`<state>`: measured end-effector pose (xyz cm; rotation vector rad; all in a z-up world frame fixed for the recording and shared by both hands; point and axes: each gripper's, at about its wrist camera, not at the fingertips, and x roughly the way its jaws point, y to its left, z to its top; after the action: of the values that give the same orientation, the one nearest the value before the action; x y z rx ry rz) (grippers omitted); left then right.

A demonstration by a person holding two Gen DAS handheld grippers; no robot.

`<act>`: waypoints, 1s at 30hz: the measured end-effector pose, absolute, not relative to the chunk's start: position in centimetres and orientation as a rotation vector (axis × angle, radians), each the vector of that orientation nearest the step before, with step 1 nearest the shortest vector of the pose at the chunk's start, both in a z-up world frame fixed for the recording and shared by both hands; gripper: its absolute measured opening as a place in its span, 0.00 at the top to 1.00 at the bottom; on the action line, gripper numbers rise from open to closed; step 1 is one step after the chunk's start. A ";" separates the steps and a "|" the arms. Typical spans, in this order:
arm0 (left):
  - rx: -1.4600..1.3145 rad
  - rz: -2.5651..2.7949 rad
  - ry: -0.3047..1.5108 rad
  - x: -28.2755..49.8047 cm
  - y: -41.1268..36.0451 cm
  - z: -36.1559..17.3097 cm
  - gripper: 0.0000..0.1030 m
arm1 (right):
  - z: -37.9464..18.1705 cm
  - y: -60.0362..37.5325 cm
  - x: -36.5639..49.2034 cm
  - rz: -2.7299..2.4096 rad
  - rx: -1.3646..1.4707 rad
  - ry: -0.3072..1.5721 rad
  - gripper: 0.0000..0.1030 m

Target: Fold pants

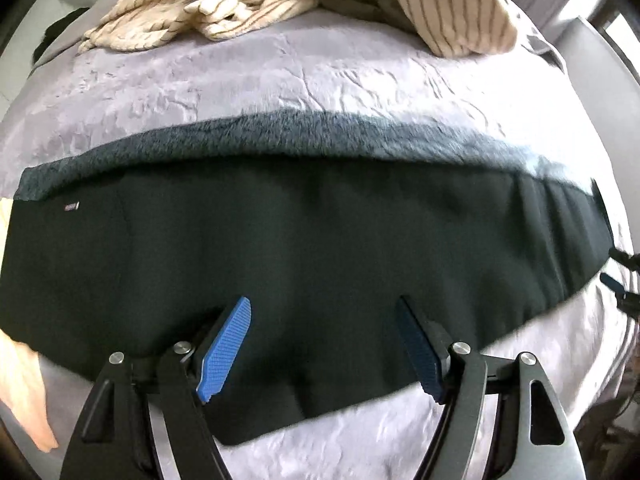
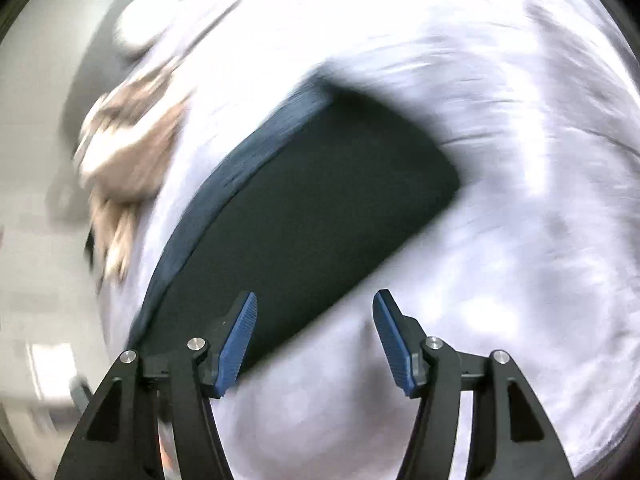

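Note:
Black pants (image 1: 304, 240) lie flat in a long band across the pale lilac bedcover (image 1: 240, 80), with a fuzzy grey-blue inner lining (image 1: 248, 136) showing along their far edge. My left gripper (image 1: 324, 308) hovers over the near edge of the pants, open, with nothing between its blue pads. The right wrist view is blurred by motion. There the pants (image 2: 312, 208) run diagonally, and my right gripper (image 2: 316, 304) stands open above their near edge and the bedcover (image 2: 500, 240), empty. The right gripper's tip (image 1: 612, 280) shows at the right edge of the left wrist view.
A crumpled cream striped garment (image 1: 224, 4) and a striped pillow (image 1: 452, 8) lie at the far side of the bed. A person's hand (image 1: 24, 392) shows at the lower left. Beyond the bed's left edge the floor (image 2: 36, 240) appears with blurred objects.

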<state>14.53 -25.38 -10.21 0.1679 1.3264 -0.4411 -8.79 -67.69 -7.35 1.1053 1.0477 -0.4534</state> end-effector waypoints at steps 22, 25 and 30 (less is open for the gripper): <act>0.209 -0.185 1.228 19.2 -13.1 -8.5 0.26 | -1.0 -52.6 5.9 0.031 0.613 1.187 0.50; 0.223 -0.145 1.227 20.8 -9.1 -9.9 0.26 | -0.3 -46.2 9.0 0.186 0.525 1.217 0.50; 0.095 -0.199 1.254 20.9 -2.6 -12.9 0.16 | -0.3 -32.3 17.6 0.469 0.327 1.255 0.50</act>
<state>20.89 -2.58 -12.88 0.0947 1.2543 -0.1986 17.64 -32.28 -0.33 0.3273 1.2547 0.4693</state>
